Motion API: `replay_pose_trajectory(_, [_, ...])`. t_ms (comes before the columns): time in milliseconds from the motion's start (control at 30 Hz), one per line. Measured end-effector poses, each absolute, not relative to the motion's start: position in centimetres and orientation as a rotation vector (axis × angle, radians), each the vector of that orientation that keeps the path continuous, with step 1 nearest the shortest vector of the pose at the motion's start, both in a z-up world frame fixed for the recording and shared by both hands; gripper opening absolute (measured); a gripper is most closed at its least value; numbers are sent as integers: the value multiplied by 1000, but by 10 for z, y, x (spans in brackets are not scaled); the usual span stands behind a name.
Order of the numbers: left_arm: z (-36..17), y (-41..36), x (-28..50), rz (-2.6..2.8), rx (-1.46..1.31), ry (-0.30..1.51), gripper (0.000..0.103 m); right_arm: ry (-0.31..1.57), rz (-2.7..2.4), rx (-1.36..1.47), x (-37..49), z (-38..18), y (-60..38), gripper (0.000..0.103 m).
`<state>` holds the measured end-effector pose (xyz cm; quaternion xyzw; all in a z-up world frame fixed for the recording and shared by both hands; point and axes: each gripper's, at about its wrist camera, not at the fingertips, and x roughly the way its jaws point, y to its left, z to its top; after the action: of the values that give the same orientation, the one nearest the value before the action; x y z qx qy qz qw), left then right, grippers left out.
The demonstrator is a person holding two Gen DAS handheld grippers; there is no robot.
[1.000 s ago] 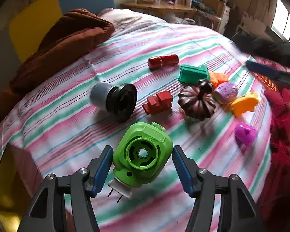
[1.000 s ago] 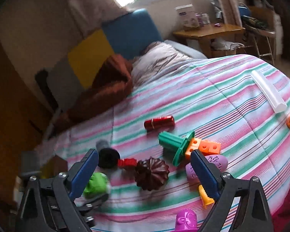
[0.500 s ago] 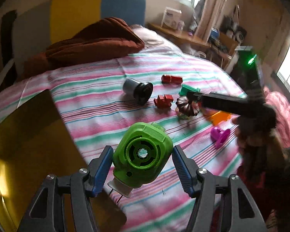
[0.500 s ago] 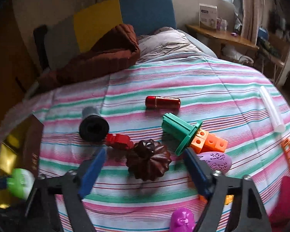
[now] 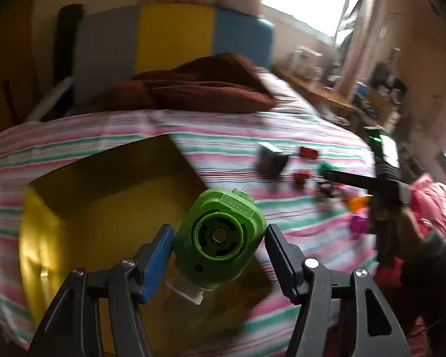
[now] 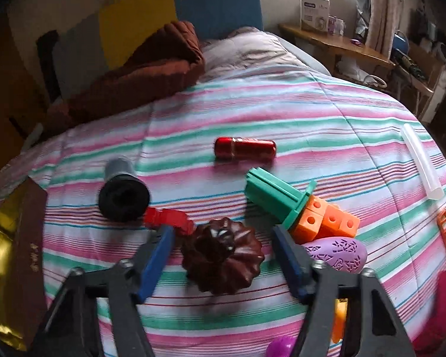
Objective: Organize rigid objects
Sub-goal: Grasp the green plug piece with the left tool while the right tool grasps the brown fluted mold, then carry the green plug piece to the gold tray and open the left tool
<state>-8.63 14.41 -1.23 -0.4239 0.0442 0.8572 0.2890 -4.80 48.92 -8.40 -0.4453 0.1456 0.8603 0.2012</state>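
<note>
Striped bedspread (image 6: 252, 104) below: left gripper (image 5: 218, 248) clamps the green plug-in device (image 5: 220, 239); right gripper (image 6: 223, 255) gapes wide astride the brown fluted mould (image 6: 223, 255).

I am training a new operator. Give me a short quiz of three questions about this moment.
1. True or false: the left gripper holds the green plastic plug-in device above the gold-yellow box.
2. What lies between the fingers of the open right gripper?
A. a red metal cylinder
B. the dark brown fluted mould
C. a purple egg-shaped toy
3. Fill the gap: next to the flange of the teal plastic peg lies a block with holes, whose colour is ____.

Key: 1 true; 2 B; 3 orange (the orange block).
</note>
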Motion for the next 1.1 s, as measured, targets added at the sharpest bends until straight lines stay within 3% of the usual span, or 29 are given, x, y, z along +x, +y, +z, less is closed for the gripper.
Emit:
replay_pose_trajectory(33, [-14,136,-93,2310,-1145,115,64,357,2375,-1266,-51,-88,487,27])
replay_pose_trajectory(67, [-18,121,-106,2354,-1173,111,64,306,2369,-1245,-51,-86,482,24])
replay_pose_trajectory(200, [-34,80,-149,2491,-1275,107,64,197,2372,-1243,-51,-85,474,24])
replay_pose_trajectory(500, [-69,28,-231,2562,-1467,-60,64,239,2402,-1169,-41,-69,479,24])
replay_pose_trajectory(600, [-77,30,-250,2607,-1501,-23,64,212,2411,-1165,-43,-69,476,24])
replay_pose_trajectory(867, [-93,33,-271,2604,-1546,-13,61,178,2422,-1184,-47,-71,474,24])
replay_pose_trajectory(1100, [-44,22,-227,2715,-1353,-7,61,181,2422,-1177,-47,-71,475,24])
